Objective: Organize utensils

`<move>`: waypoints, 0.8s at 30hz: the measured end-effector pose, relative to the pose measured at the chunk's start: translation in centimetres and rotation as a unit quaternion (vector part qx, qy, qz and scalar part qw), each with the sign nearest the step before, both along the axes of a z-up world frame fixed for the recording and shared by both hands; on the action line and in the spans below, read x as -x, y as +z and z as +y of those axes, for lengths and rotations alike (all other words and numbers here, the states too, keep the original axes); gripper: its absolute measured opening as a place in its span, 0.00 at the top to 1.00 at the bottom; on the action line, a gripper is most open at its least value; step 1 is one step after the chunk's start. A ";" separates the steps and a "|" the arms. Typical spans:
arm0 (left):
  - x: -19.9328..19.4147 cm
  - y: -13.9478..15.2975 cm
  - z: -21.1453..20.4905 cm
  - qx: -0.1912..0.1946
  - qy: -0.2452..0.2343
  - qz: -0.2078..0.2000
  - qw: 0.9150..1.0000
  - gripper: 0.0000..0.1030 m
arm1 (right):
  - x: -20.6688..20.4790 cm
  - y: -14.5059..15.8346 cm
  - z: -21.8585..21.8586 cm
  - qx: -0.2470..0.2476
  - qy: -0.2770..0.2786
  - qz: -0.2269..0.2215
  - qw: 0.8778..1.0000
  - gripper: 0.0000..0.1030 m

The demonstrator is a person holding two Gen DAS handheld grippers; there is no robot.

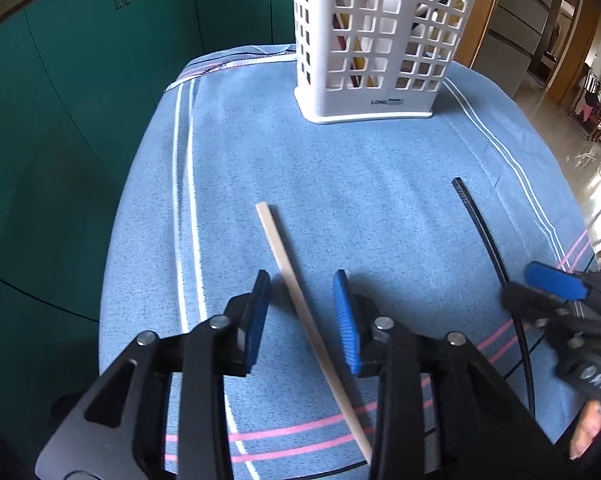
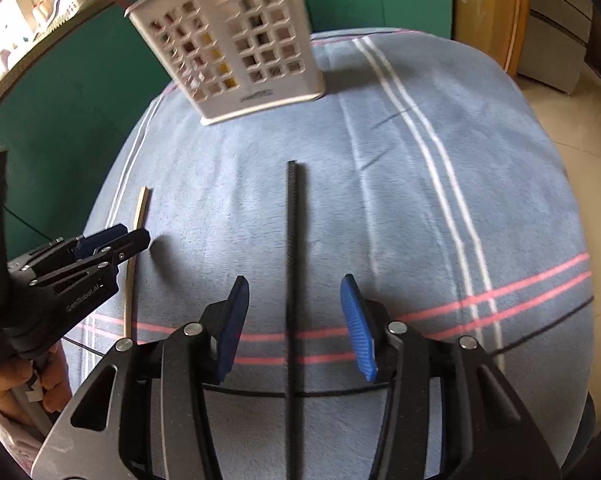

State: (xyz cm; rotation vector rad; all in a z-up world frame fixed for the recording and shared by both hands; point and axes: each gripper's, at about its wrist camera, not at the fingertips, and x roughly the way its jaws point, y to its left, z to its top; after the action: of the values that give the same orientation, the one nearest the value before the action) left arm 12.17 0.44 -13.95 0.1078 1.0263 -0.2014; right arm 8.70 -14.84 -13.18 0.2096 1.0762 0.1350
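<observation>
A pale wooden chopstick (image 1: 274, 236) lies on the blue striped cloth (image 1: 340, 168), running between the fingers of my left gripper (image 1: 302, 280); the blue pads stand apart on either side of it without touching. To its right lies a black chopstick (image 1: 476, 220), with my right gripper (image 1: 536, 292) over its near part. In the right wrist view the black chopstick (image 2: 291, 220) passes down the middle of my right gripper (image 2: 295, 280), whose pads are clear of it. My left gripper (image 2: 134, 234) hovers over the wooden chopstick (image 2: 141, 208). A white lattice utensil caddy (image 1: 340, 100) (image 2: 260, 92) stands upright at the back with utensils inside.
The cloth (image 2: 380, 200) covers a rounded tabletop that drops off on every side. Green cabinets (image 1: 80, 120) stand to the left and behind. A wooden door frame and shiny floor (image 1: 560, 60) are on the right. A hand (image 2: 4, 392) holds the left gripper's handle.
</observation>
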 end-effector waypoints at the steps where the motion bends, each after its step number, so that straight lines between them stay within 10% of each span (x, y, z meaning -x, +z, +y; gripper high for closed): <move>1: 0.0 0.0 0.0 -0.001 0.000 0.000 1.000 0.66 | -0.2 -0.3 0.3 0.004 0.003 0.003 1.000 0.54; 4: 0.1 -0.1 0.1 -0.001 0.001 0.001 1.000 0.66 | -0.1 -0.3 1.3 0.028 0.011 -0.006 1.000 0.54; 8: 0.2 0.4 0.8 0.003 0.008 -0.001 1.000 0.61 | 0.4 -0.4 1.3 0.012 0.019 -0.001 1.000 0.80; 24: -5.5 0.3 0.0 -0.040 0.031 0.030 0.998 0.57 | -5.6 1.4 1.7 0.071 0.041 0.006 0.997 0.63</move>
State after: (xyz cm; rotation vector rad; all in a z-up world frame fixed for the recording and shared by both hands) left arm 17.63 0.48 -13.68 0.1428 1.0962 -0.1089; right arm 14.33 -13.11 -11.80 0.0389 1.1021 0.1303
